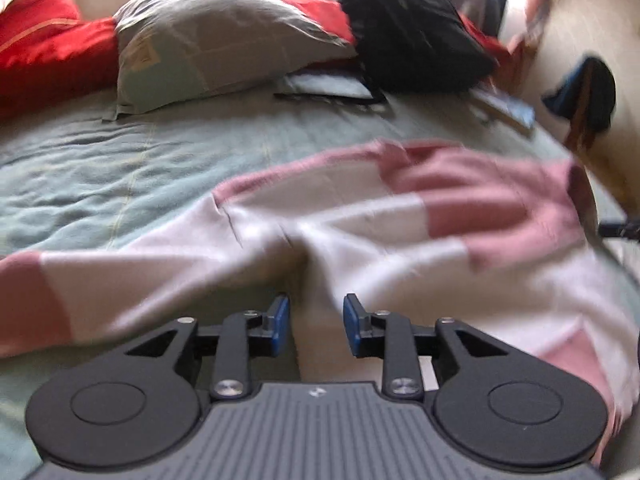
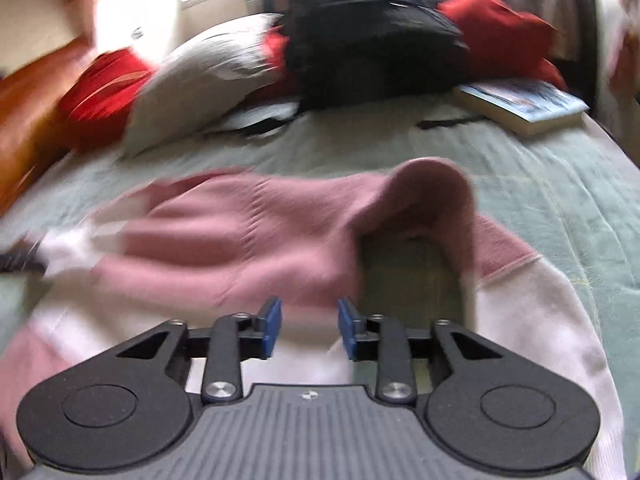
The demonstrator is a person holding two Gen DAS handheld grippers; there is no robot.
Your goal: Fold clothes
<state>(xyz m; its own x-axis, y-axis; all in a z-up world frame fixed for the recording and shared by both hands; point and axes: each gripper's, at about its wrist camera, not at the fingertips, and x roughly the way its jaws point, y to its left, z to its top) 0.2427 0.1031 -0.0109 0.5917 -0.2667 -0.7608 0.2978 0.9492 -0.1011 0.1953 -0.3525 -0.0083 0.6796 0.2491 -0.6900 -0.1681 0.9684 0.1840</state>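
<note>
Both grippers' fingers (image 1: 280, 320) (image 2: 272, 322) parted, seemingly empty, over sweater (image 2: 240, 232).

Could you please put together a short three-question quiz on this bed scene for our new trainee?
1. True or false: the left gripper is clamped on the sweater.
2. What lies on the bedspread near its far right edge in the right wrist view: A) a book, B) a shoe, C) a mug?
3. Which colours make up the sweater?

Key:
1. False; its jaws are open with nothing between them, as are those of the right gripper.
2. A, the book.
3. Pink and white.
</note>
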